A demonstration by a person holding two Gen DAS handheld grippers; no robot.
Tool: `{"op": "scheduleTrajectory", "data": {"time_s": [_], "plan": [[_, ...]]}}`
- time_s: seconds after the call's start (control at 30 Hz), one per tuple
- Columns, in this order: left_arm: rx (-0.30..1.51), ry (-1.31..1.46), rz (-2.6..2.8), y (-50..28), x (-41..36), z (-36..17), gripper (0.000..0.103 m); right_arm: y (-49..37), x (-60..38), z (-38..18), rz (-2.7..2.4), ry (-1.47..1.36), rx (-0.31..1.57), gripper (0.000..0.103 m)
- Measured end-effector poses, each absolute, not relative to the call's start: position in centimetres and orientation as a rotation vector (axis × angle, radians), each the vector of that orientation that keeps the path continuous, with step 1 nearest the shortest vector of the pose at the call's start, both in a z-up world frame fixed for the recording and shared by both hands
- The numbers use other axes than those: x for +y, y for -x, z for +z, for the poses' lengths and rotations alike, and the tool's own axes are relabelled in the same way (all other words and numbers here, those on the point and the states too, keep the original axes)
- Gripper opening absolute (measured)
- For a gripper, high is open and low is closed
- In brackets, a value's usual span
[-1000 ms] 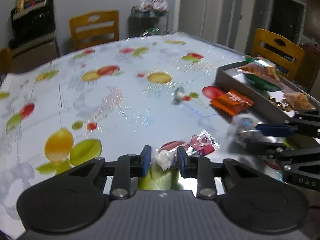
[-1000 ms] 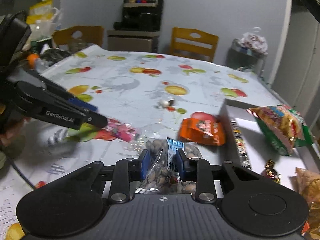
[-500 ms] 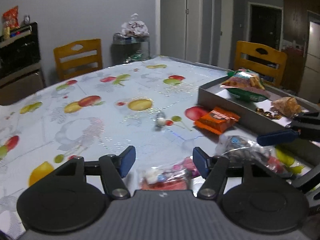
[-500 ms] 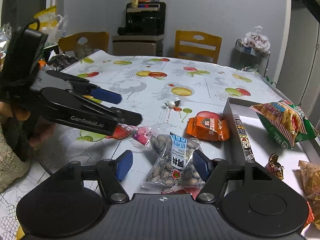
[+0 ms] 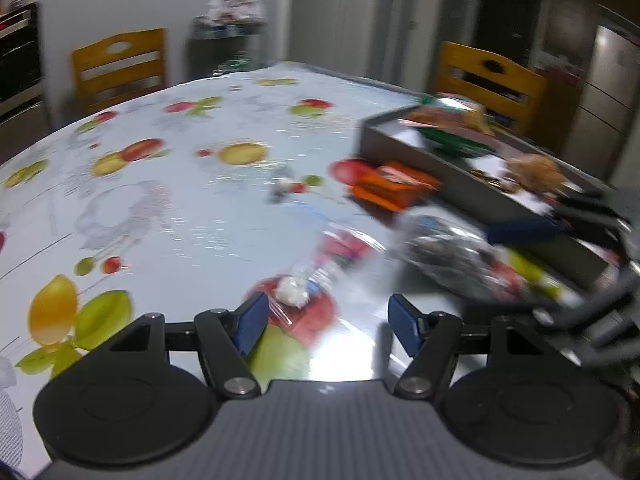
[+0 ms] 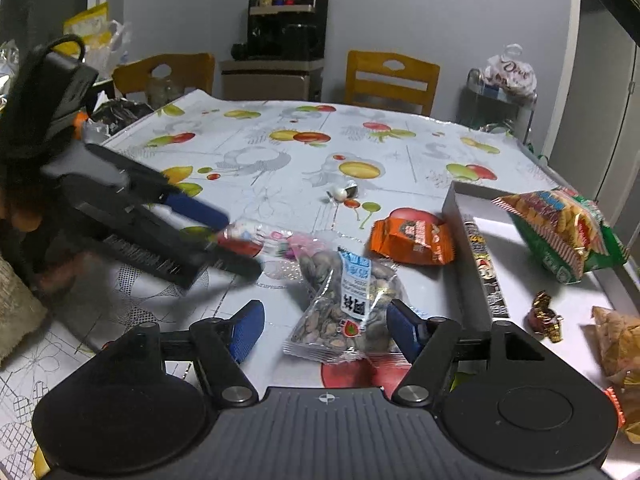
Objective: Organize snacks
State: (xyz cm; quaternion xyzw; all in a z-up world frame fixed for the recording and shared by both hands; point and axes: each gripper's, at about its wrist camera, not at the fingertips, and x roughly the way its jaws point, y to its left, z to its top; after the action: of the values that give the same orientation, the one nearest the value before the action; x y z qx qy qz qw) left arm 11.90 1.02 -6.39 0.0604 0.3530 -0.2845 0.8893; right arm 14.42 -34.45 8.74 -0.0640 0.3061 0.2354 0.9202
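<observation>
My right gripper (image 6: 326, 332) stands open, low over the table. A clear packet of seeds (image 6: 348, 304) lies flat between its fingers, released. My left gripper (image 5: 326, 328) is open too. A clear candy packet with pink and white pieces (image 5: 304, 288) lies on the tablecloth just ahead of its left pad. In the right wrist view the left gripper (image 6: 240, 246) hovers over that candy packet (image 6: 260, 240). An orange snack packet (image 6: 412, 240) lies beside the grey tray (image 6: 456, 216). The left wrist view is blurred.
The tray holds a chips bag (image 6: 560, 232), a long candy bar (image 6: 484, 268), a gold-wrapped sweet (image 6: 544, 316) and more packets at the right edge. A small white candy (image 6: 342, 192) lies mid-table. Wooden chairs (image 6: 392, 80) stand around the table. A hand holds the left gripper at far left.
Both grippers went from shut on their packets to open. The seed packet and the candy packet now lie on the table. The left wrist view has tilted and swung.
</observation>
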Motion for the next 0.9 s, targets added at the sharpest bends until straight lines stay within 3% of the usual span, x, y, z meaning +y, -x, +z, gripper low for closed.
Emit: {"op": "scheduleTrajectory", "data": {"time_s": [0.27,0.47,0.63,0.7,0.77,0.87,0.9], "plan": [[0.597,-0.190,-0.537,-10.6,0.1,-5.8,0.066,-14.6,-35.5,8.9,0.470,0.113,0.626,0.069],[0.641,-0.224,-0.493,-12.6,-1.2,-6.9,0.066,-15.0,-34.6,8.4,0.470,0.113,0.634,0.069],[0.651,-0.218,-0.486,-13.3,-1.6,-7.3,0.066,-15.9,-33.9,8.4,0.433,0.125,0.613,0.085],[0.649,-0.213,-0.481,-13.2,-1.6,-7.4,0.054,-16.4,-33.6,8.2,0.432,0.137,0.624,0.085],[0.644,-0.206,-0.481,-13.1,-1.4,-7.3,0.026,-17.1,-33.4,8.0,0.430,0.131,0.649,0.085],[0.639,-0.216,-0.470,-12.7,-1.5,-7.3,0.021,-18.2,-33.5,7.4,0.423,0.096,0.707,0.082],[0.638,-0.219,-0.466,-12.5,-1.5,-7.2,0.021,-18.3,-33.5,7.2,0.414,0.095,0.719,0.073]]}}
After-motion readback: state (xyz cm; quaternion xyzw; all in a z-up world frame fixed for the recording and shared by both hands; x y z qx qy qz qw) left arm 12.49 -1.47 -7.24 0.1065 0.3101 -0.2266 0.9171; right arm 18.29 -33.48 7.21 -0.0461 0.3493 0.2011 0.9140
